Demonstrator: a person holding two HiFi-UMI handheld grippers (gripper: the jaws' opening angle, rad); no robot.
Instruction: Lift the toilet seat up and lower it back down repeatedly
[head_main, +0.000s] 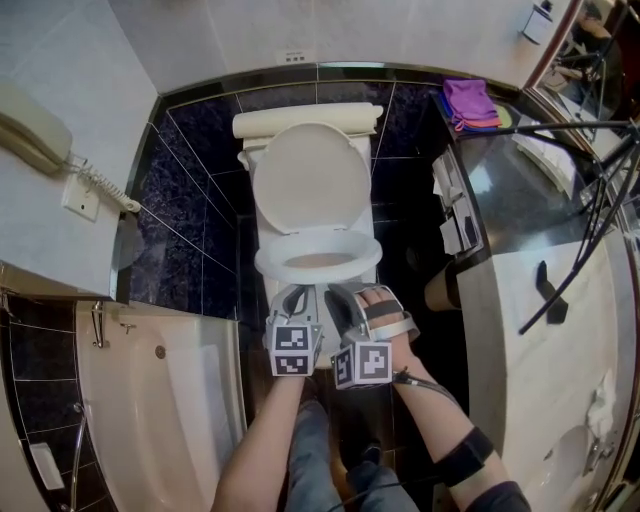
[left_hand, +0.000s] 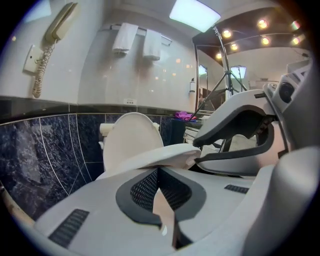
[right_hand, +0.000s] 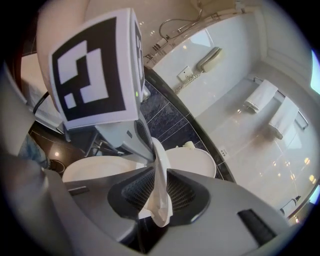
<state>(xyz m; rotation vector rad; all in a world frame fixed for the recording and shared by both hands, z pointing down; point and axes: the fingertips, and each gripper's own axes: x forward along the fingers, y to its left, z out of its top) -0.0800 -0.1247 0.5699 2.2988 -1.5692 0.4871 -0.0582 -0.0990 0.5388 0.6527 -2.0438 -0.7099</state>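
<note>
**Right gripper clamps the seat's front rim**

Nearest, the right gripper (right_hand: 158, 190) pinches the front rim of the toilet seat (head_main: 275, 262), which lies low over the bowl (head_main: 320, 262). Just beside it, the left gripper (head_main: 295, 300) has its jaws together, empty. Behind, the lid (head_main: 308, 180) stands upright.

**Occluded and cropped areas**
Head view: seat (head_main: 368, 256) front rim covered by left gripper (head_main: 297, 294) and right gripper (head_main: 349, 297); jaw contact not discernible there. Tub (head_main: 160, 420) cropped at bottom edge.
</note>
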